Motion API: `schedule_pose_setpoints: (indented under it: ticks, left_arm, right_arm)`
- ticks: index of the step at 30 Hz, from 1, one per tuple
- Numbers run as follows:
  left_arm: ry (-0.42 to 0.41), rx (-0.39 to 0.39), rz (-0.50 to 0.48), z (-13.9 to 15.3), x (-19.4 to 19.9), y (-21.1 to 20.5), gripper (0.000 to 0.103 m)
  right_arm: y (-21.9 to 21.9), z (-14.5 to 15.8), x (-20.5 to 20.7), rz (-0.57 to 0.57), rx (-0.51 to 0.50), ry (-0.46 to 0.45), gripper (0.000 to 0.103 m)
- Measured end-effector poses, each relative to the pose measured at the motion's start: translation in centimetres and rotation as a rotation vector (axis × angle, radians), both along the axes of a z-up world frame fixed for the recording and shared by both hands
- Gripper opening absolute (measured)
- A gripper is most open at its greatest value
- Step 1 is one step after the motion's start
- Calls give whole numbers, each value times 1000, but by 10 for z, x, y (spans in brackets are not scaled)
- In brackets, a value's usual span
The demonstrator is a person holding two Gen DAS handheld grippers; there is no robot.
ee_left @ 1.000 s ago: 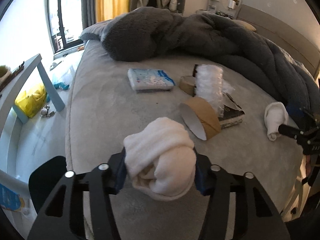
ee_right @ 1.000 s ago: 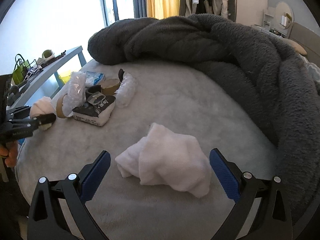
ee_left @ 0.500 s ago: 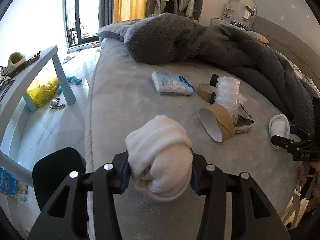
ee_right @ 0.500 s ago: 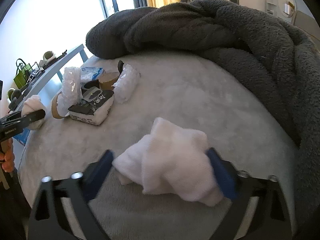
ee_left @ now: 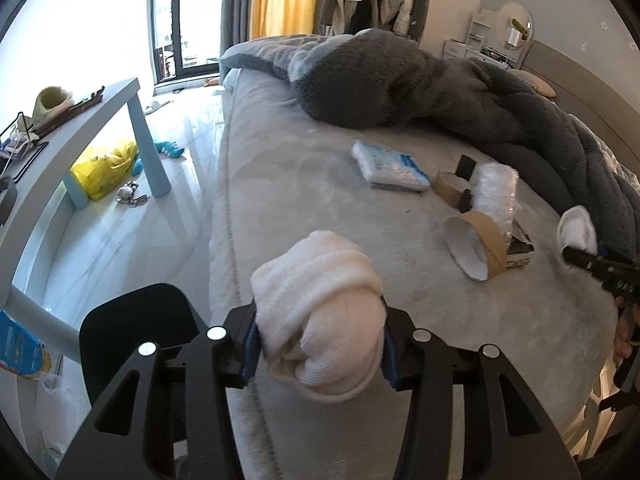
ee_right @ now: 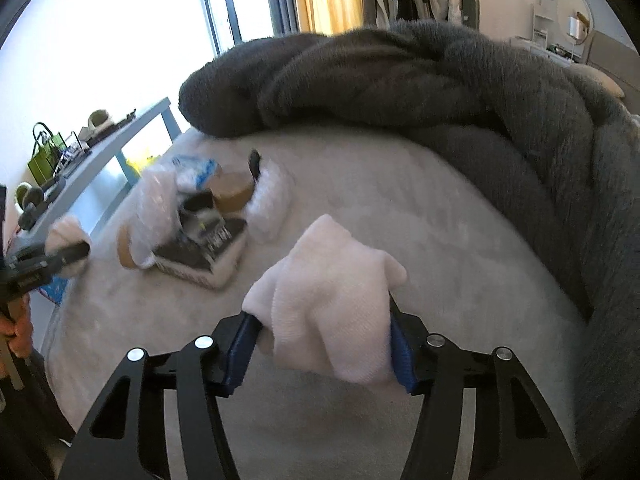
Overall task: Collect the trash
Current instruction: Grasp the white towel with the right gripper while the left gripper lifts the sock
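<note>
Left gripper (ee_left: 316, 344): matte black frame, two slotted triangular arms, blue ribbed pads (ee_left: 250, 346) inside each finger, four round silver screws along the top edge of the frame. Right gripper (ee_right: 322, 350): same build, black arms with cut-outs, blue pads (ee_right: 400, 354), four silver screws likewise placed. No cables or sleeves visible

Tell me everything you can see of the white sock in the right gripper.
The white sock is soft ribbed knit, loosely folded into a flattish bundle with a small flap sticking out at its upper right. It sits between the blue pads of the right gripper, whose jaws are closing on its lower part, above the pale grey bed cover.
</note>
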State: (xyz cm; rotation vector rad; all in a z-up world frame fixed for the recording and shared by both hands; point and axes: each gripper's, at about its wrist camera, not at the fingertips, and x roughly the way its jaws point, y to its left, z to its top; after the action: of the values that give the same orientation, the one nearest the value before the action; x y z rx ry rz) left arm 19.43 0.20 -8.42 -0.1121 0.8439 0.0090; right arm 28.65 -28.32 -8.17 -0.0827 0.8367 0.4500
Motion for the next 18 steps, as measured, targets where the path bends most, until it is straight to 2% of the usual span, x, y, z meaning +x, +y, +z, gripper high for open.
schedule_pose_setpoints:
  ticks: [5,14,18]
  left_arm:
    - [9,-12,31,0,-3,20,50]
    - [56,-7,80,-8,-13,69,50]
    - [83,20,87,-17,-18,92,50]
  right_arm:
    - [13,26,1,3,37,-43,59]
    - [56,49,7,51,81,-62,59]
    - [79,58,7,76,95,-78,59]
